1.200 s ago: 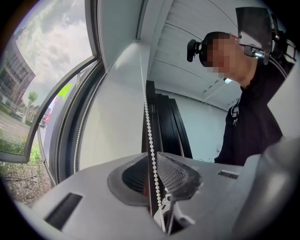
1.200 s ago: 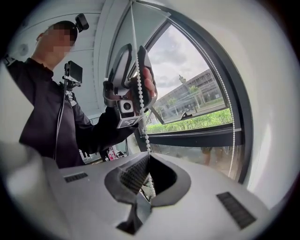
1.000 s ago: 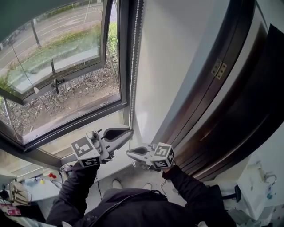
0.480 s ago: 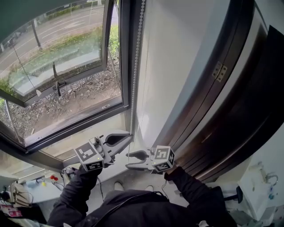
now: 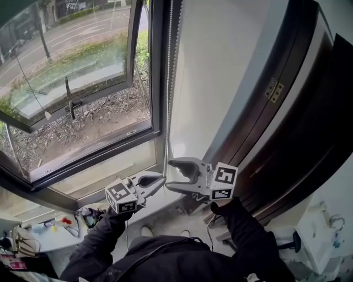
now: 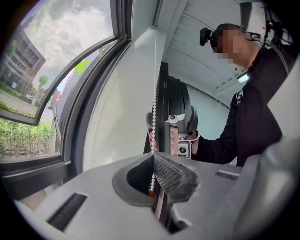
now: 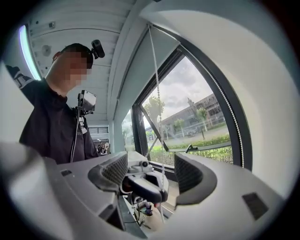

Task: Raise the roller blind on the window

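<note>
A white bead chain (image 5: pixel 168 82) hangs along the dark window frame (image 5: pixel 156 66). My left gripper (image 5: pixel 161 179) is shut on the bead chain (image 6: pixel 154 117), which runs straight down into its closed jaws (image 6: pixel 153 161). My right gripper (image 5: pixel 172 175) is just right of it and slightly higher. Its jaws have just been opening and stand wide, with the chain (image 7: pixel 157 89) passing the gap of the right gripper (image 7: pixel 150 171) untouched. The blind's dark bottom edge (image 5: pixel 14 11) shows only in the top left corner of the head view.
An open casement pane (image 5: pixel 71 71) tilts outward over grass and a road. A white wall reveal (image 5: pixel 209 71) and a dark wooden door frame (image 5: pixel 287 110) stand to the right. A cluttered desk (image 5: pixel 33 231) lies low on the left.
My left gripper has gone down with the chain in its jaws. My right gripper has let go, opened wide and risen above the left. The blind's edge has moved up the window.
</note>
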The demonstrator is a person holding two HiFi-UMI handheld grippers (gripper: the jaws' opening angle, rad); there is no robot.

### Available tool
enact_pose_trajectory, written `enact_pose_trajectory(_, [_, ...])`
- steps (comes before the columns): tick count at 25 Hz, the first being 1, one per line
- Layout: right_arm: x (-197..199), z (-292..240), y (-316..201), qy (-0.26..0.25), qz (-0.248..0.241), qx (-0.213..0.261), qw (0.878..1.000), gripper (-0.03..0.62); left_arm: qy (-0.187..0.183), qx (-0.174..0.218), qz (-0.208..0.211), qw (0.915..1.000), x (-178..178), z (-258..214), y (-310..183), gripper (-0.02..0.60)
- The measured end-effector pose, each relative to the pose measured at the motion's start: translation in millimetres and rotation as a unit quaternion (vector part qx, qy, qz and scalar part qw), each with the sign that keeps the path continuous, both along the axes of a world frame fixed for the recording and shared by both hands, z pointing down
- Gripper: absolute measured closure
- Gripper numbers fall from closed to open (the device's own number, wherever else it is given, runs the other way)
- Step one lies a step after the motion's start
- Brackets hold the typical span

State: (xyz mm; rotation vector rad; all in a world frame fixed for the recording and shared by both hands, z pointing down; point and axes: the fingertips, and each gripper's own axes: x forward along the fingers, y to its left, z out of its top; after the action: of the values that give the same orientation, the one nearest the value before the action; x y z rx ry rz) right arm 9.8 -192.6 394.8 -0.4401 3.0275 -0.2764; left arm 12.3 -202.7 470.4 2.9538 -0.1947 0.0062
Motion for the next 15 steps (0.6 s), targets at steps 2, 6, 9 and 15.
enact_pose_trajectory(2, [-0.8, -9.7, -1.5, -0.008, 0.006, 0.008, 1.000, 0.287, -0.001, -0.007, 0.002, 1.0000, 2.3, 9.6, 4.3, 0.572])
enact_pose_trajectory(6, [-6.1, -17.3, -4.0, -0.014, 0.010, 0.012, 1.000, 0.298, -0.014, -0.019, 0.007, 0.9997, 5.8, 30.5, 12.0, 0.574])
enact_pose_trajectory(9, [-7.3, -16.9, -7.4, -0.012, 0.017, 0.012, 1.000, 0.346, -0.031, -0.033, 0.004, 0.9990, 3.9, 54.7, 15.0, 0.574])
enact_pose_trajectory(15, [-8.5, -14.1, -8.7, -0.003, 0.020, 0.010, 1.000, 0.396, -0.082, -0.077, 0.003, 0.9936, -0.3, 124.5, 29.2, 0.574])
